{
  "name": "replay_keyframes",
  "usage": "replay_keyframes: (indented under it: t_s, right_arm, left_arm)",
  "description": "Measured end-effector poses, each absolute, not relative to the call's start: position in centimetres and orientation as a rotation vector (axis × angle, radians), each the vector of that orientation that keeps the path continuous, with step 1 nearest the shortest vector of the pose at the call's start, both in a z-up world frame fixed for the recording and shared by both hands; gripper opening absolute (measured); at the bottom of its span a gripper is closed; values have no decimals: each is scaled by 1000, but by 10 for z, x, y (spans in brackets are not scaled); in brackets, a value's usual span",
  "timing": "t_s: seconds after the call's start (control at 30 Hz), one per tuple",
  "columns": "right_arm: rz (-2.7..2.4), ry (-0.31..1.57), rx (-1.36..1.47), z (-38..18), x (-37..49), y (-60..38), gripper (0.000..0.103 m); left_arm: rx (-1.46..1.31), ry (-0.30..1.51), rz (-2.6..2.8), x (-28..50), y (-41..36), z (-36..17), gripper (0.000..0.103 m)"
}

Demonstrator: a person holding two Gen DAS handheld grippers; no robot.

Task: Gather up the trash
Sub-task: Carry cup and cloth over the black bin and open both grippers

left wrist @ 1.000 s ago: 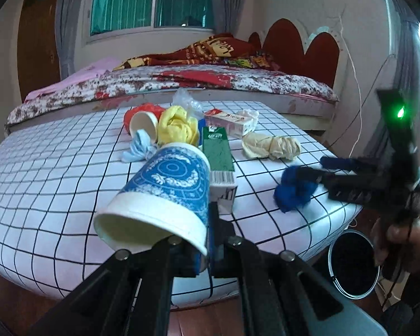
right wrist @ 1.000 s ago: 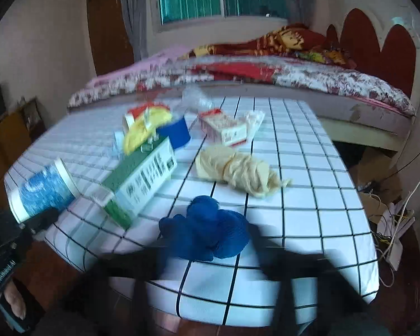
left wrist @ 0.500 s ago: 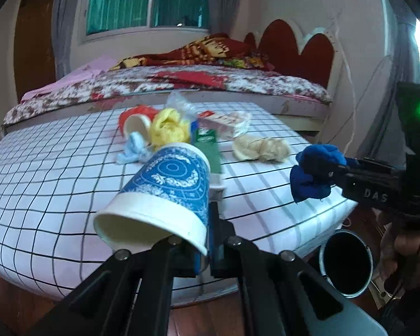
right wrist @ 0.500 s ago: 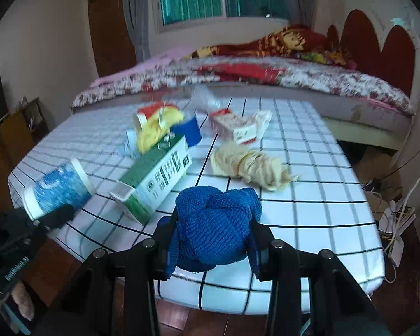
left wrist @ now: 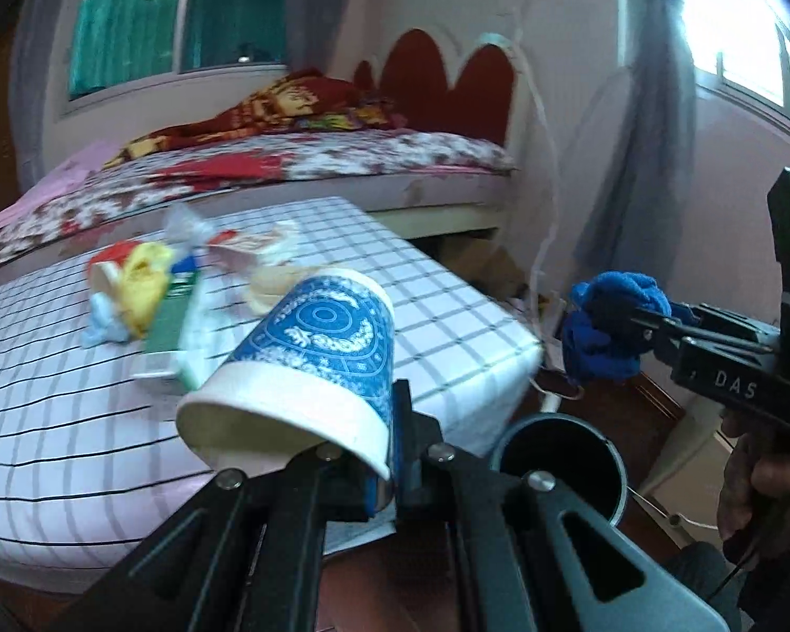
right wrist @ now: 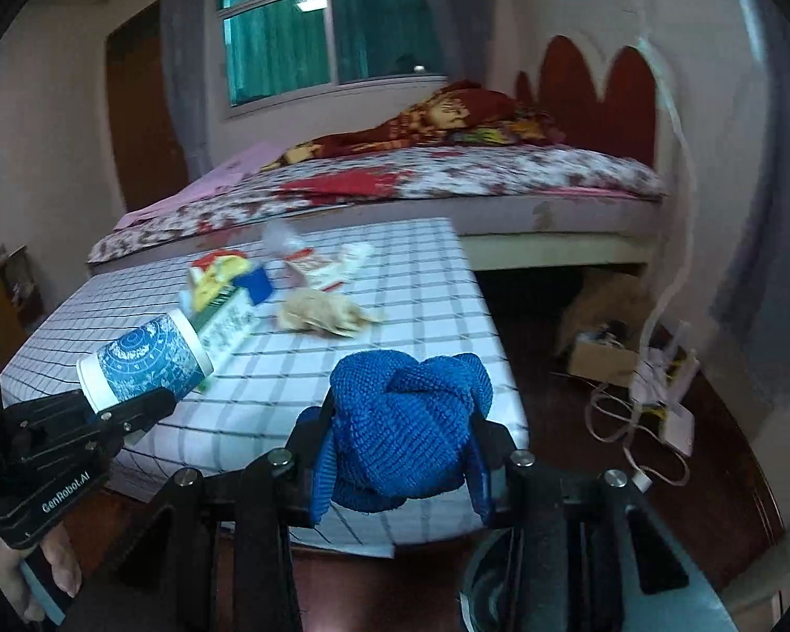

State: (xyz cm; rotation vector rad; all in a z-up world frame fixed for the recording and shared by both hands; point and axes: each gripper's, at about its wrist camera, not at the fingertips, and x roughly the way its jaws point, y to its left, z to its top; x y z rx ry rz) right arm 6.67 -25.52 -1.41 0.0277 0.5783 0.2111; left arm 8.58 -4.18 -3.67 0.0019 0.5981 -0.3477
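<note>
On right gripper [left wrist: 613, 324] body: "DAS" (white)

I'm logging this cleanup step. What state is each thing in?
Paper cup: tilted, rim pinched in left gripper, off the table.
Blue knit cloth: bunched, clamped in right gripper.
Bin: open, on the floor.
Green carton: lying flat on table.

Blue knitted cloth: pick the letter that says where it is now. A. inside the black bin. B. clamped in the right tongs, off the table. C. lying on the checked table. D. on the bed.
B: the blue knitted cloth sits clamped in the right tongs, lifted off the checked table, the black bin below.
</note>
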Motion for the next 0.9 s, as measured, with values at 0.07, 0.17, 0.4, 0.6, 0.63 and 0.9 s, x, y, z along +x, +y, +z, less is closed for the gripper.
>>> replay_keyframes:
  t_s: [0.07, 0.17, 0.4, 0.6, 0.63, 0.9]
  right_arm:
    - [186, 585, 41, -18, 58, -274, 43]
    - [149, 598, 73, -25, 45, -305, 44]
    - [103, 664, 121, -54, 25, -358, 44]
    - [69, 748, 136, -93, 20, -389, 44]
    - [62, 763, 142, -100, 20, -395, 44]
    - [107, 853, 173, -150, 26, -429, 45]
  left_arm:
    - [14, 605, -382, 84, -56, -38, 4]
    - [34, 619, -435, 81, -79, -41, 4]
    - [83, 678, -583, 72, -134, -57, 4]
    - [121, 767, -681, 71, -175, -84, 4]
    - [128, 781, -696, 71, -181, -90, 4]
    - [116, 924, -780, 79, -210, -135, 4]
